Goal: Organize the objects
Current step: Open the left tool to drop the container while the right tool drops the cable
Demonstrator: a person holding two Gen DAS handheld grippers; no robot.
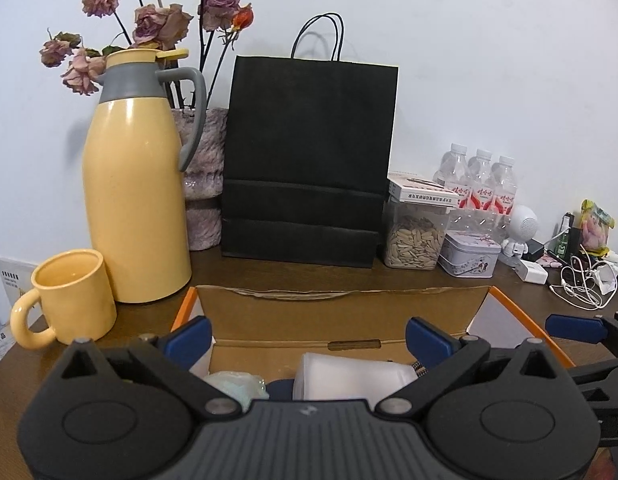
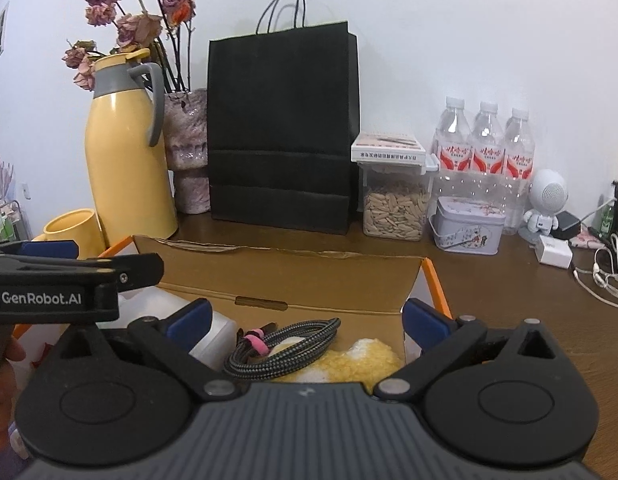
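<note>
brown desk (image 2: 489,280) against pale wall. both tongs spread wide, pinching nothing. braided cable (image 2: 285,344) coiled in cardboard box (image 2: 309,276), just ahead between right gripper (image 2: 305,318) pads; left gripper (image 1: 307,336) alongside. probably light, limp, grippy (best taken at pink tie (image 2: 255,342)).

Home setting suggested, likely living room or bedroom side table. Brown wooden table (image 2: 489,280) set against plain white wall (image 2: 449,32). Domestic clutter seen: yellow thermos (image 1: 137,200) with matching mug (image 1: 71,300), dried roses (image 1: 157,24) in vase, black paper bag (image 1: 309,152), jar of seeds (image 2: 395,210), water bottles (image 2: 485,140), tin (image 2: 467,230), chargers and cables (image 1: 581,284).
</note>
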